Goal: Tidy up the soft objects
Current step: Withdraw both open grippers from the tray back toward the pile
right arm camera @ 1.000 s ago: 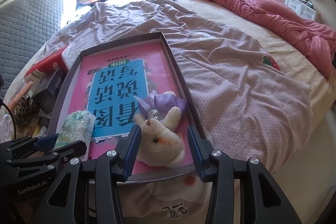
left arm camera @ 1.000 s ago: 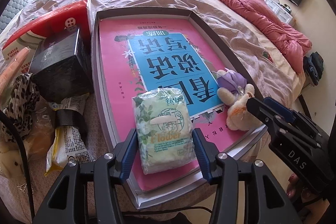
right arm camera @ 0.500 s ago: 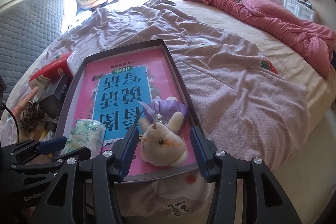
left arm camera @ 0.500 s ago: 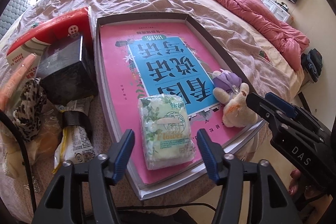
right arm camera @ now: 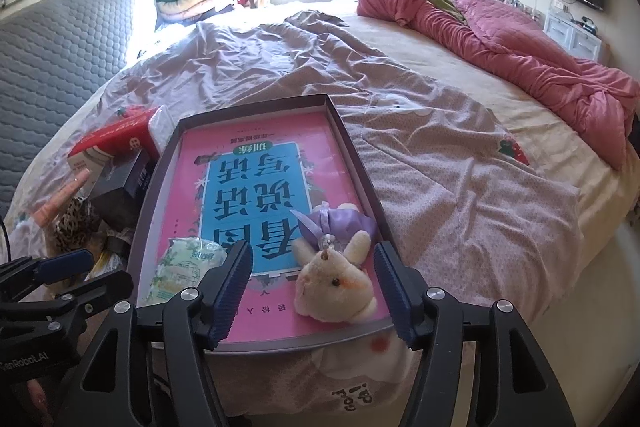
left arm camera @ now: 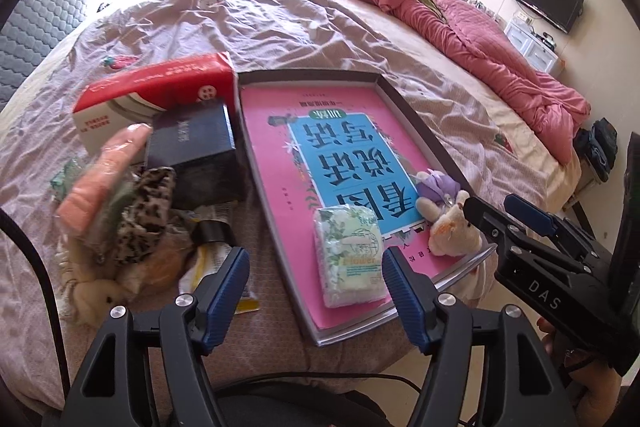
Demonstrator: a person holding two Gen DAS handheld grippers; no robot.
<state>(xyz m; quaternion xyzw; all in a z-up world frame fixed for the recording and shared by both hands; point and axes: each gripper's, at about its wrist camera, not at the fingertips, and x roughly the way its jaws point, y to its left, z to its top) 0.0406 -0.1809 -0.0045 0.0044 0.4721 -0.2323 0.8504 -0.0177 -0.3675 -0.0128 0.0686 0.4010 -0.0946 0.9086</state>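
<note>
So the bed [right arm camera: 440, 187] takes up pretty much everything, with a crumpled pink quilt [right arm camera: 520, 39] along its far side. Sitting on the bed near its front edge is a shallow box lid [right arm camera: 352, 155] lined with a pink and blue poster. Just left of the box lid there's a pile of clutter: a red carton [left arm camera: 160, 87], a dark box [left arm camera: 196, 143] and a leopard-print cloth [left arm camera: 148, 215].

Inside the box lid, at its near end, lie the tissue pack [left arm camera: 350, 255] on the left and the plush bunny [right arm camera: 336, 279] on the right.

The left gripper [left arm camera: 316, 287] has just been opening, spread wide and touching nothing. The right gripper [right arm camera: 312, 287] has been opening too; the bunny sits loose between its jaws.
</note>
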